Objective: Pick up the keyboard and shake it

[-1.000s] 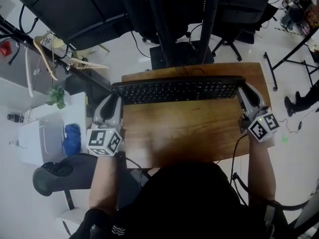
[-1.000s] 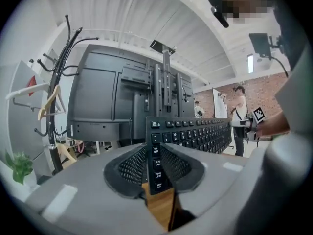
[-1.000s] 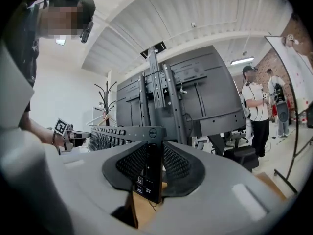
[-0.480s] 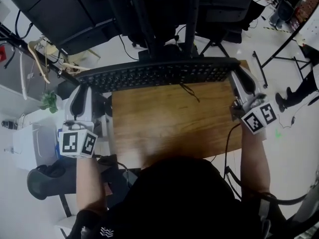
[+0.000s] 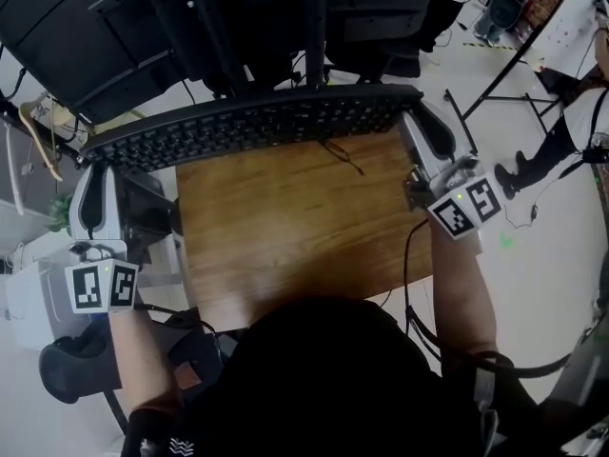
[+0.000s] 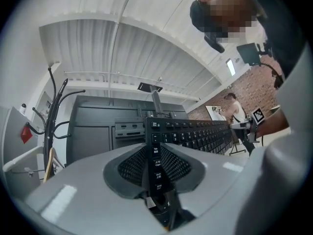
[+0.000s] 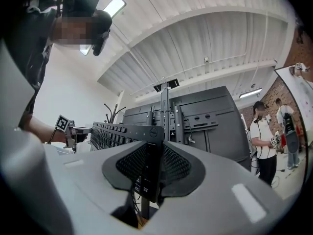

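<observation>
A long black keyboard (image 5: 252,122) hangs in the air above the far edge of the wooden table (image 5: 295,236), held at both ends. My left gripper (image 5: 95,160) is shut on its left end, and in the left gripper view the keyboard (image 6: 190,133) runs away from between the pads. My right gripper (image 5: 414,122) is shut on the right end; the right gripper view has the keyboard (image 7: 117,133) edge-on between the pads. The keyboard's thin cable (image 5: 338,152) dangles over the table.
Black monitor stands and dark cabinets (image 5: 276,17) rise just beyond the keyboard. A black office chair (image 5: 76,369) sits at lower left, a white bin (image 5: 29,293) left of the table. A person (image 7: 261,136) stands at the far right.
Both grippers have lifted the keyboard up off the table; it now looms larger and nearer the head camera. The left gripper has swung outward to the left.
</observation>
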